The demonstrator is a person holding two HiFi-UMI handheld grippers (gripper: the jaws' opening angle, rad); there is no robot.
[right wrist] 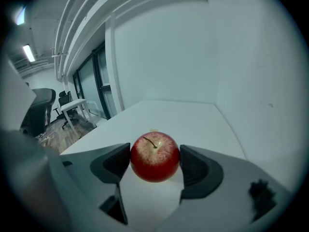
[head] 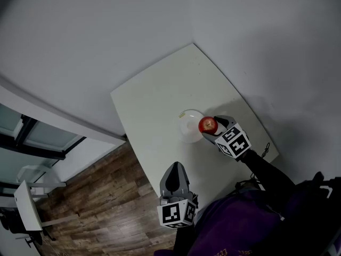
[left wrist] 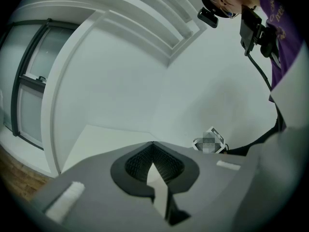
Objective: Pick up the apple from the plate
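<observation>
A red apple point(head: 207, 125) point(right wrist: 155, 156) sits between the two dark pads of my right gripper point(head: 211, 127) point(right wrist: 154, 164), which is shut on it from both sides. In the head view the apple is at the right edge of a small white plate point(head: 187, 128) on the white table point(head: 160, 97). Whether the apple rests on the plate or hangs just above it, I cannot tell. My left gripper point(head: 175, 168) point(left wrist: 153, 149) is near the table's front edge, apart from the plate, with its jaws shut together on nothing.
The table stands in a corner of white walls point(head: 256, 31). Wooden floor point(head: 101, 201) lies to its left, with a white desk and chairs point(right wrist: 72, 105) farther off. A black cable point(head: 265, 149) lies near the table's right edge.
</observation>
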